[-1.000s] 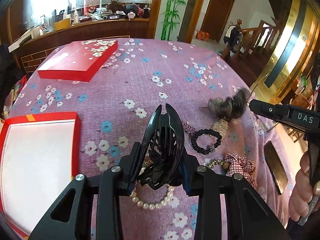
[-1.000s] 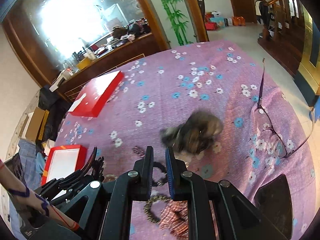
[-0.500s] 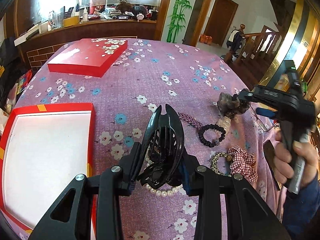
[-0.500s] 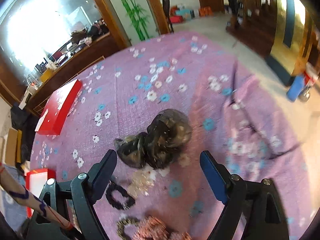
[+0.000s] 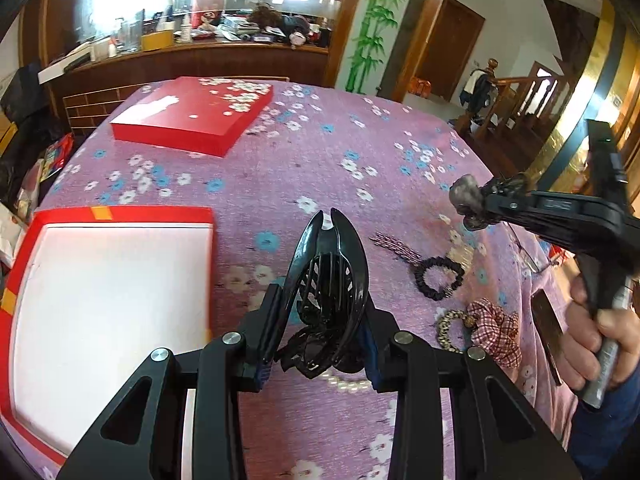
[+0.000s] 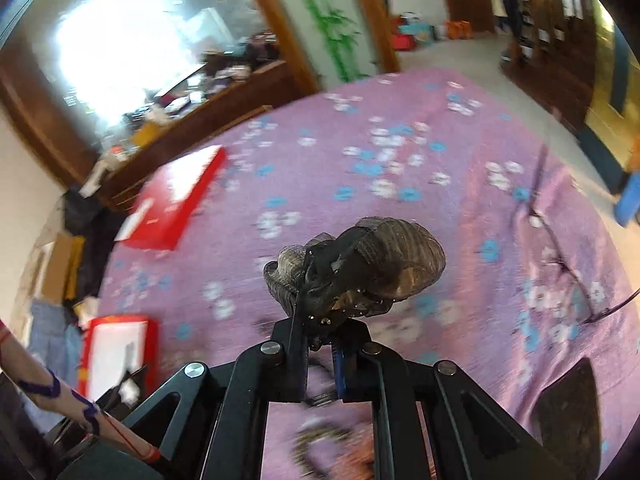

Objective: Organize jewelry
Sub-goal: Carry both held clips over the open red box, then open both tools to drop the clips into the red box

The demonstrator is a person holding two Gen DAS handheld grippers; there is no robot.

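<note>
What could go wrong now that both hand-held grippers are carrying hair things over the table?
The left hand-held gripper pinches the black claw clip only near its base, so it could twist or slip before reaching the white-lined red box. The right hand-held gripper grips the grey-brown bow by a small bit; it might drop onto the purple tablecloth.

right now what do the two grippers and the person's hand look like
Both grippers are matte black with silver bolt heads and blue pads inside the fingers. The left gripper shows triangular cut-outs in its arms. The right gripper has a pistol-style body and silvery handle. The hand emerges from a dark blue sleeve.
</note>
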